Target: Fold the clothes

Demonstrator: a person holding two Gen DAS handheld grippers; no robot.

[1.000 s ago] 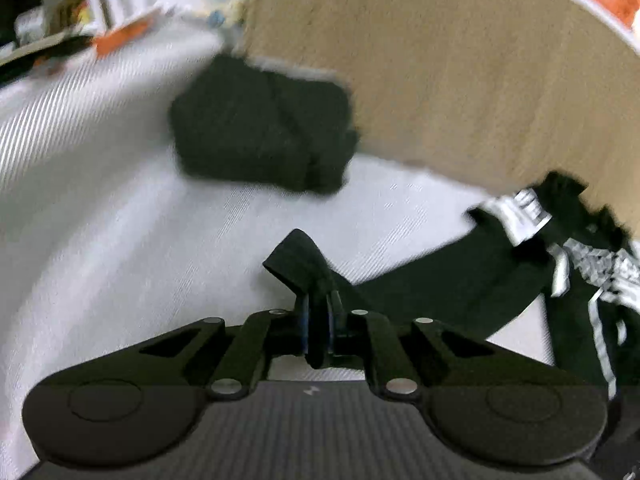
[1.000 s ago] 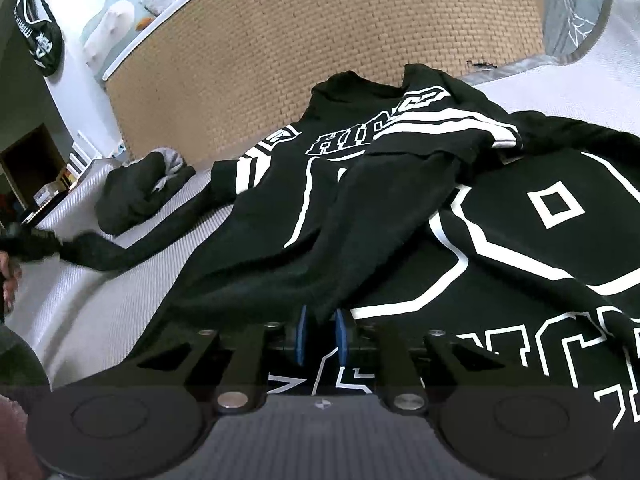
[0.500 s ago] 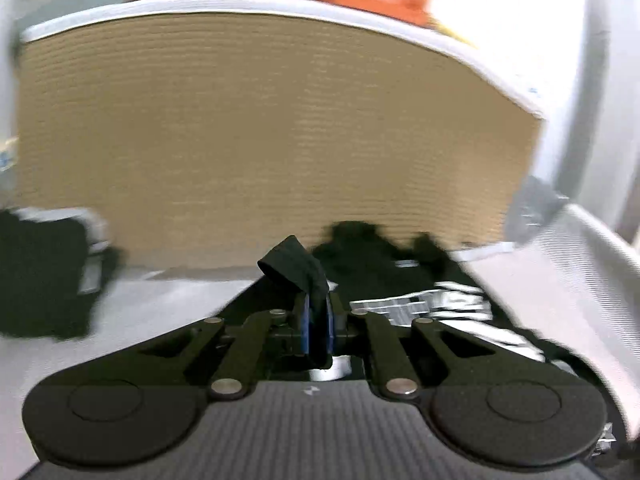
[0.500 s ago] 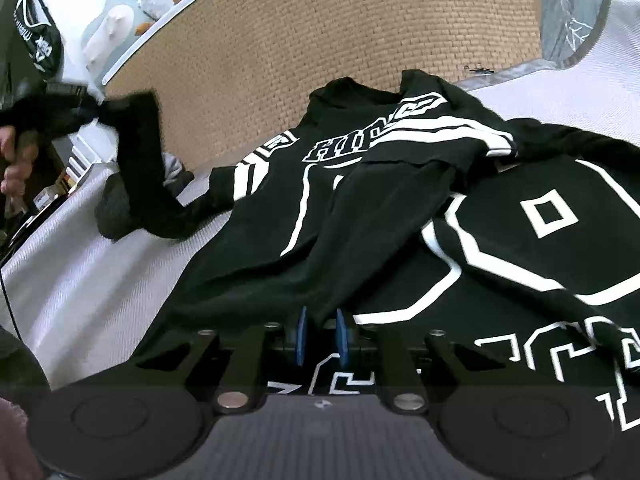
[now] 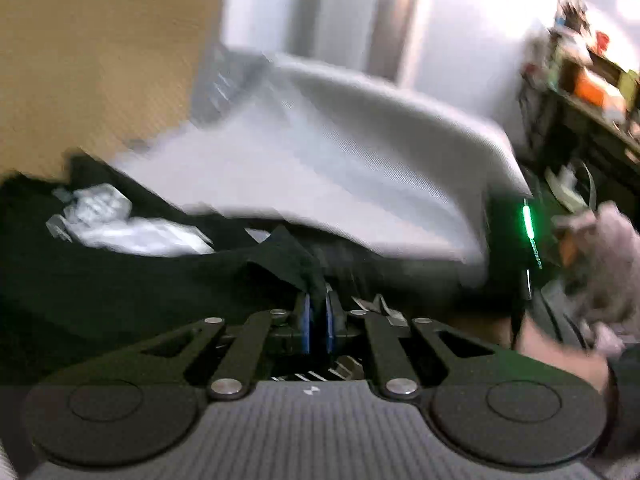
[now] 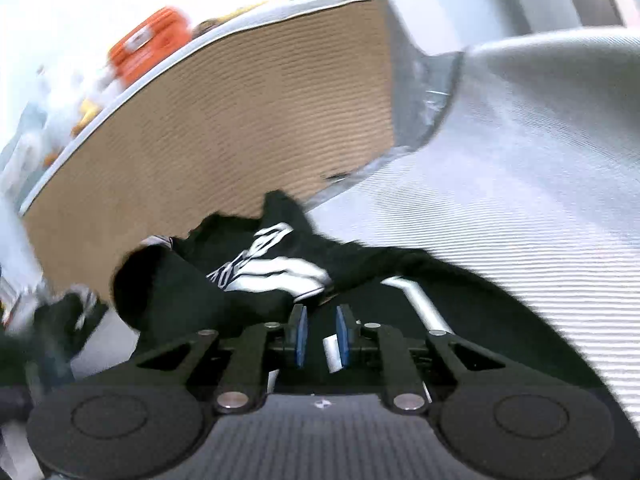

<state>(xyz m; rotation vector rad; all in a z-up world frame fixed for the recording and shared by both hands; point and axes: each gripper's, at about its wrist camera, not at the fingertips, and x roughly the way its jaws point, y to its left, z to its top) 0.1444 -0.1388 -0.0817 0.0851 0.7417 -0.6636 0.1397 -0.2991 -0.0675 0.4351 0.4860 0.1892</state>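
Biggest change from a second earlier was the left view: it had been looking across the grey ribbed bed cover (image 5: 360,152) at a folded dark bundle by the woven tan headboard (image 5: 100,64), and now it faced the far edge of the bed, a white wall and a cluttered shelf off to the right, all smeared with motion blur. The black jersey (image 5: 120,272) with white lettering had been stretched out with its sleeve trailing off to the side; now that sleeve end was up over the body of the shirt, which was bunched on the bed at the foot of the headboard (image 6: 224,132). In the right view the jersey (image 6: 260,272) had filled most of the frame before, and now sat lower and smaller, with a lot more headboard and bed cover (image 6: 500,220) showing. An orange box (image 6: 150,46) stood on the ledge above the headboard. The white print was too blurred to read (earlier it looked like big block letters and stripes, nothing I could spell out). The left gripper (image 5: 317,322) was clamped tight on a fold of the black sleeve, blue pads nearly meeting with cloth sticking up between them. The right gripper (image 6: 322,336) had its pads a bit apart with dark fabric and a white stripe seen in the gap, but I couldn't tell whether it was actually pinching the cloth. A hand (image 5: 592,280) showed blurred at the right edge of the left view.
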